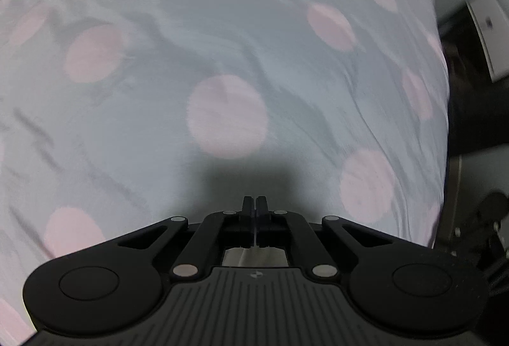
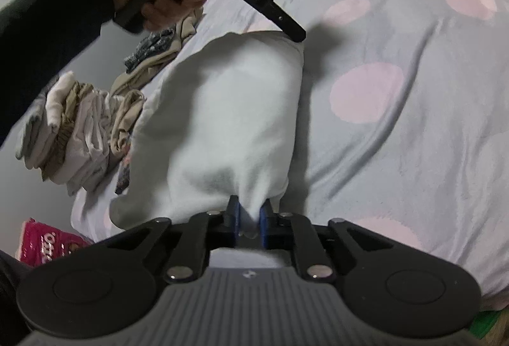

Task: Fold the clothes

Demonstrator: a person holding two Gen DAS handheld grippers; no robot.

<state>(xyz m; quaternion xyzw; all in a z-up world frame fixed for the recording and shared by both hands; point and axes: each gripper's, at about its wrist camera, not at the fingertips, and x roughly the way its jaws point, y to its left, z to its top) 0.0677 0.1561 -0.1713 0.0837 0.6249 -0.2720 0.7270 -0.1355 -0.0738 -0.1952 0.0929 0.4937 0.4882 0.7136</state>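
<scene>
Closest to you, your right gripper (image 2: 249, 214) is pinching the near edge of the white garment (image 2: 222, 110) between its blue pads. The cloth is bunching up where the pads are squeezing it.

The white garment is stretching away from that gripper over the bed sheet (image 2: 397, 139), the pale one with pink dots. It is hanging a little above the sheet and throwing a shadow on its right side.

At the far end, your left gripper (image 2: 299, 35) is reaching the far corner of the cloth. In its own view its fingers are pressed tight together (image 1: 255, 209), but you cannot tell if any cloth is caught between them.

It looks like you are holding the garment by two ends, getting ready to fold it. Next you are probably going to bring one end over to meet the other, so keep both ends level and the cloth flat.

Off to the left, the pile of clothes (image 2: 79, 136) is waiting on the bed. A pink packet (image 2: 47, 245) is lying near the bed's edge.
</scene>
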